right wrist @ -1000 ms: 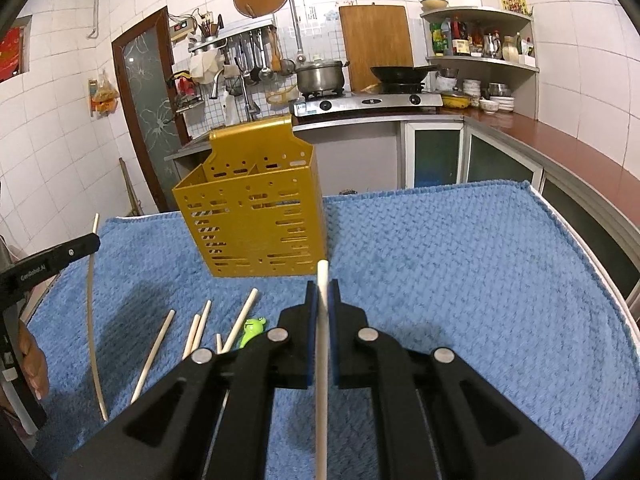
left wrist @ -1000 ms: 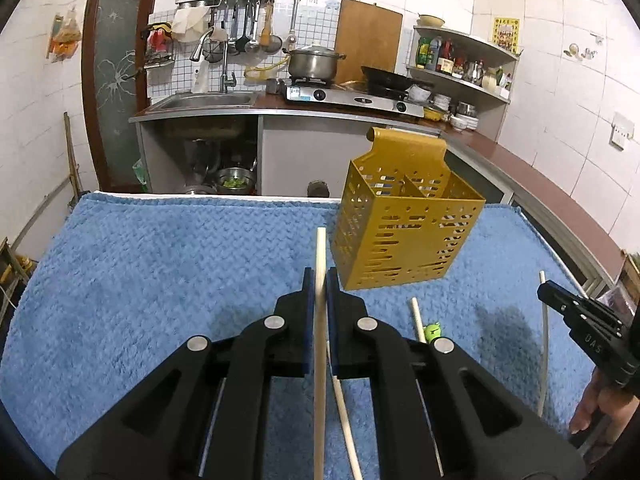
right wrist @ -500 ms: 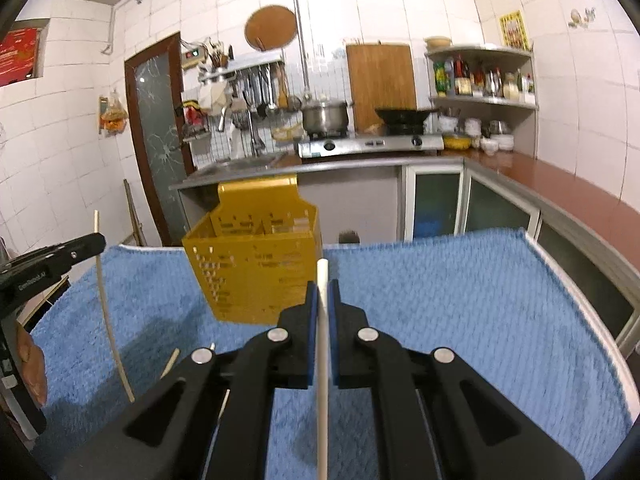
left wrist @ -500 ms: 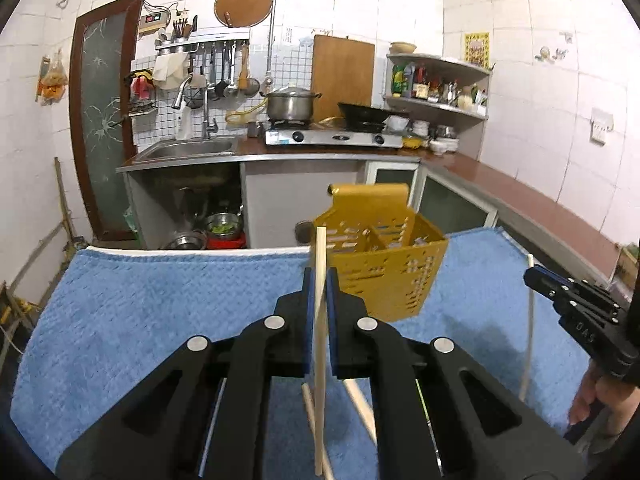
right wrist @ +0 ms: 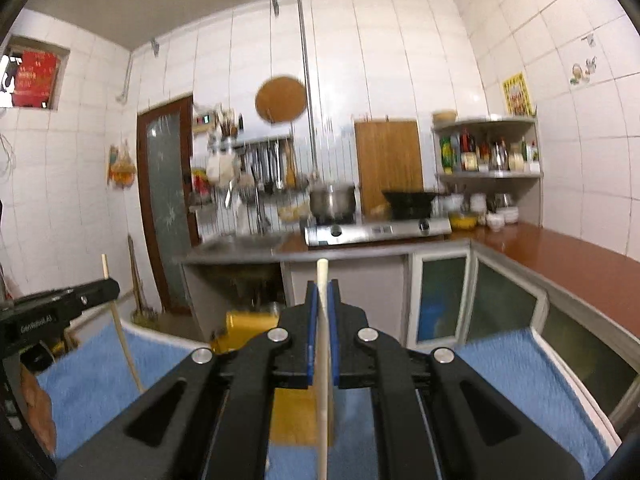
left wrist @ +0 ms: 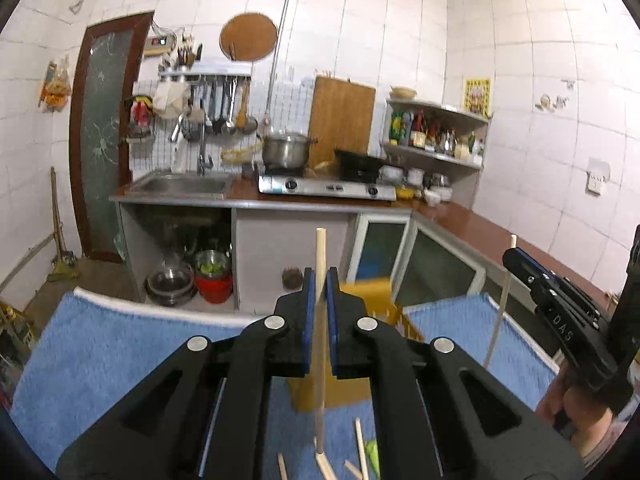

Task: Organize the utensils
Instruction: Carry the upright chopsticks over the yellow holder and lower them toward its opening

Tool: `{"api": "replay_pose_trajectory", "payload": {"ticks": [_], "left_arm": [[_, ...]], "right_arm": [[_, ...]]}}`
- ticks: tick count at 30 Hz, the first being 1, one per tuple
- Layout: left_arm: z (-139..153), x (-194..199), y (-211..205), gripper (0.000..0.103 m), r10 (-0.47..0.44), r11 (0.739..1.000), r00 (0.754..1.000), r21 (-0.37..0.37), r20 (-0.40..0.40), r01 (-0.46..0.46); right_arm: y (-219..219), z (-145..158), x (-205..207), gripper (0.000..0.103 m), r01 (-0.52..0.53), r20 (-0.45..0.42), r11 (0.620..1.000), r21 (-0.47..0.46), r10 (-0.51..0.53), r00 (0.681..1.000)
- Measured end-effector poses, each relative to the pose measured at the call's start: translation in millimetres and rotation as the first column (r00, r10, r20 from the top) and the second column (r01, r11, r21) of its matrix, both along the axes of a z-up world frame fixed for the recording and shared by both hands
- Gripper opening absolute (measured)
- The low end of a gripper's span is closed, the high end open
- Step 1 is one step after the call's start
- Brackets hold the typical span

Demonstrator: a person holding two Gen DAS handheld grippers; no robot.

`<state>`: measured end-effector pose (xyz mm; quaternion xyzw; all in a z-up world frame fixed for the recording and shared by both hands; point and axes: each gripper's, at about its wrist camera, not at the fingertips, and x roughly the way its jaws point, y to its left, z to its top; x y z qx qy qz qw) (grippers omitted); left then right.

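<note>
Chopsticks were the things in play: the left gripper had its jaws clamped tight on one upright chopstick, its tip standing above the blue pads. The right gripper likewise pinched a second chopstick, held upright. In the left wrist view the right gripper appeared at 3 o'clock with its stick hanging below it. The yellow utensil holder stood on the blue towel, mostly hidden behind the left gripper's fingers at 12 o'clock. Loose chopsticks lay on the towel at 6 o'clock, beside a small green object.
</note>
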<state>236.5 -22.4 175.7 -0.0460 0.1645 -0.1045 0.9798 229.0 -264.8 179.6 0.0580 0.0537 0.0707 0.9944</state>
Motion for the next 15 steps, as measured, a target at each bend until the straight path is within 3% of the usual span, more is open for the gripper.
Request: {"api": "replay_pose_trajectory", "payload": {"ticks": [7,12,15], "left_arm": [[41,29,-16,0.004,0.017,1.0,0.993,-0.007,0.117,-0.016],[31,56,-21,0.004,0.051,0.998,0.991,-0.027,0.127,-0.048],[13,70,-30,0.004,0.07,0.997,0.986,0.003,0.151,-0.071]], "right_arm": [[12,33,33,0.005,0.008,0.163,0.999,0.042,-0.015,0.987],[14,28,55,0.005,0.031,0.221,0.996,0.084,-0.049,0.974],[17,15,67,0.005,0.025,0.225,0.997,0.078,-0.042,0.973]]}}
